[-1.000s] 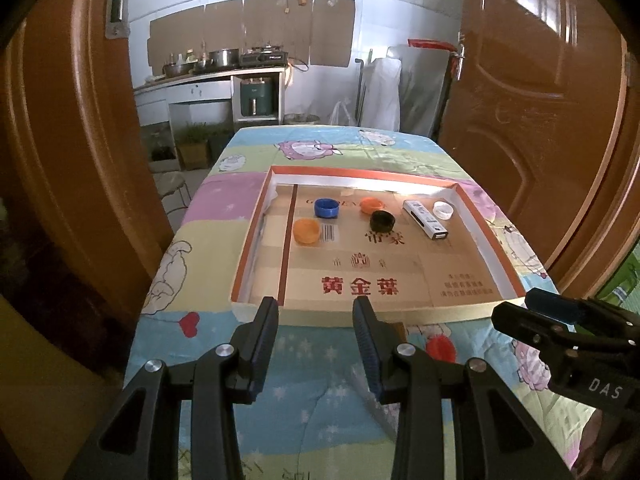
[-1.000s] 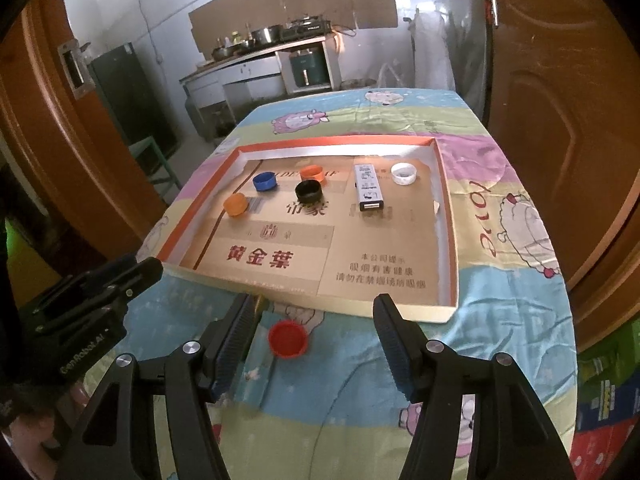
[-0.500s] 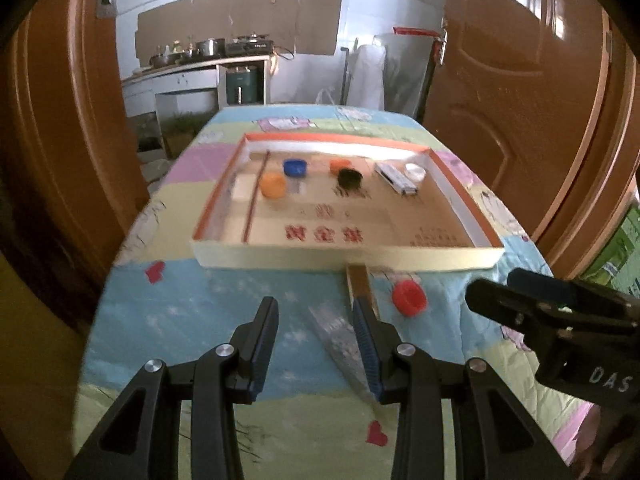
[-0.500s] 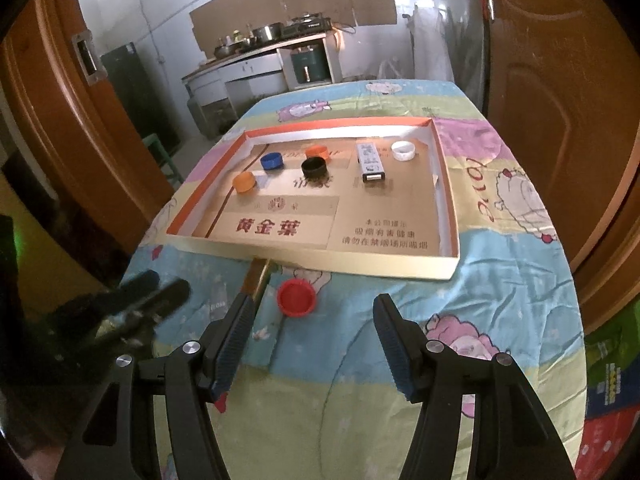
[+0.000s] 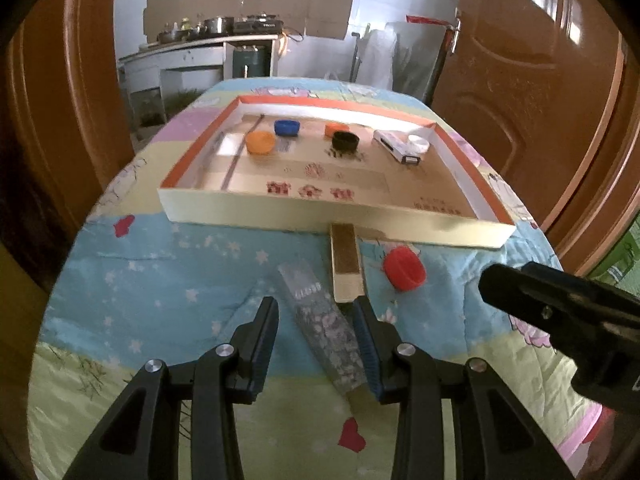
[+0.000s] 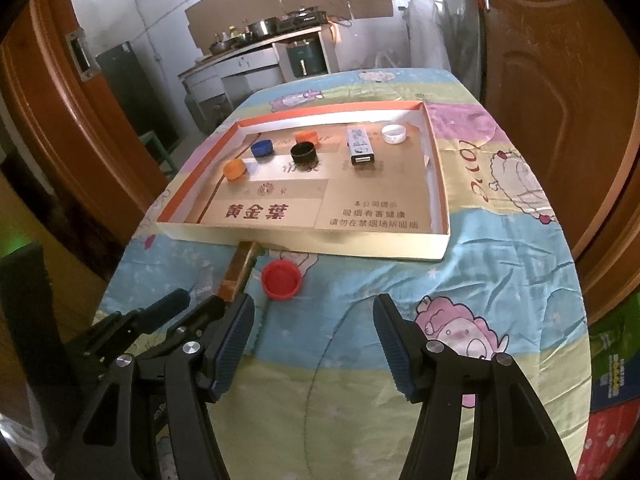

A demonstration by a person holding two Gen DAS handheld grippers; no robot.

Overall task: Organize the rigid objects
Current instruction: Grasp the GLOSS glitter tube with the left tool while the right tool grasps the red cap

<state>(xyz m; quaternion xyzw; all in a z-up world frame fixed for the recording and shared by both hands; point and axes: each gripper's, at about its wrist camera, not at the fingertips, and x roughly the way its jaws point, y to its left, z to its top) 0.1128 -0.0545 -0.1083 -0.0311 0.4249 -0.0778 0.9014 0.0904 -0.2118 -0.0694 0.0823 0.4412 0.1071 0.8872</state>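
Note:
A shallow cardboard tray (image 5: 280,216) (image 6: 340,246) lies on the cartoon-print cloth. It holds an orange cap (image 5: 260,142), a blue cap (image 5: 287,128), a black cap (image 5: 345,141), a white cap (image 6: 394,134) and a small white box (image 6: 360,146). In front of it lie a red cap (image 5: 404,269) (image 6: 281,280), a gold box (image 5: 346,264) (image 6: 240,270) and a clear patterned packet (image 5: 324,328). My left gripper (image 5: 316,330) is open and low, with the packet lying between its fingers. My right gripper (image 6: 314,340) is open above bare cloth, just short of the red cap.
Brown doors stand close on both sides of the table. A kitchen counter (image 5: 208,46) with pots stands beyond the far end. The right gripper's body (image 5: 560,312) juts into the left wrist view at the right. A coloured carton (image 6: 612,420) sits beyond the table's right edge.
My left gripper has sunk toward the cloth, so the packet and gold box now lie at its fingers. The right gripper drew back a little from the tray. Neither gripper's jaws have moved.

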